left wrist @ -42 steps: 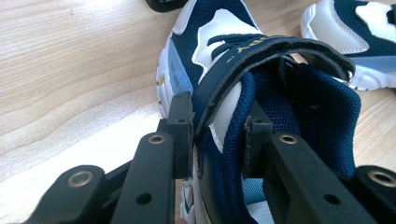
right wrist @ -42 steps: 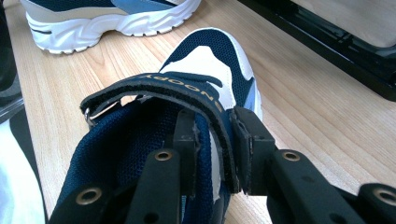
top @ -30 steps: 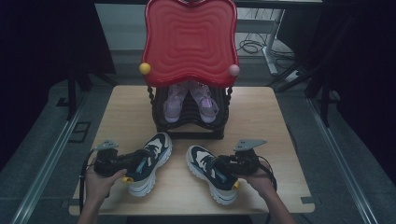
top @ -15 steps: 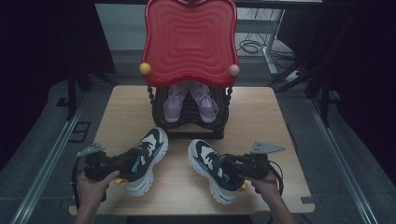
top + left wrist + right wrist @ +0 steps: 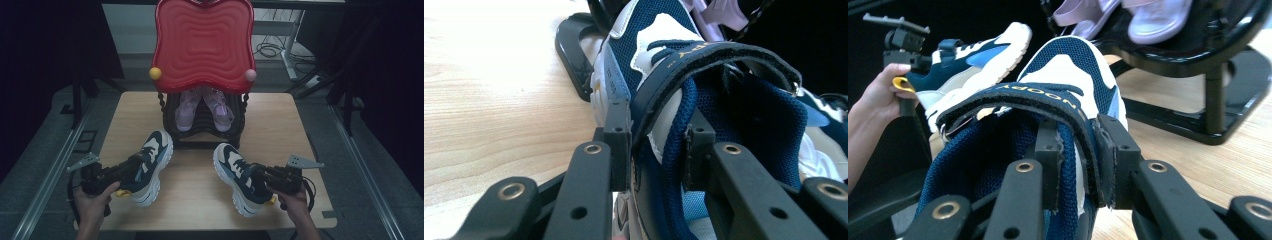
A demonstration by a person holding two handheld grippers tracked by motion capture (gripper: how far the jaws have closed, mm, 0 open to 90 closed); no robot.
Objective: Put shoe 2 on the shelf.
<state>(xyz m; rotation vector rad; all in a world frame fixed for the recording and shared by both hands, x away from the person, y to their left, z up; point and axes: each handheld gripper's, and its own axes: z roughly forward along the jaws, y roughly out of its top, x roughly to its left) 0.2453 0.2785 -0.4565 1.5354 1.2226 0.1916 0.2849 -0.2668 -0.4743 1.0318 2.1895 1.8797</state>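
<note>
With 1 navy-and-white sneaker pinched by its collar wall in each gripper, left sneaker in the left gripper and right sneaker in the right gripper, both are best carried level, toes forward, toward the black rack ahead.

A: Free room? Bare table between the left sneaker and the right sneaker, open to the near edge.

B: Ahead?

A: Blocked. Black rack stands just beyond both toes, pink sandals inside, red panel overhanging it.

B: Sides?

A: Open tabletop left and right of the rack, through to the far corners.
</note>
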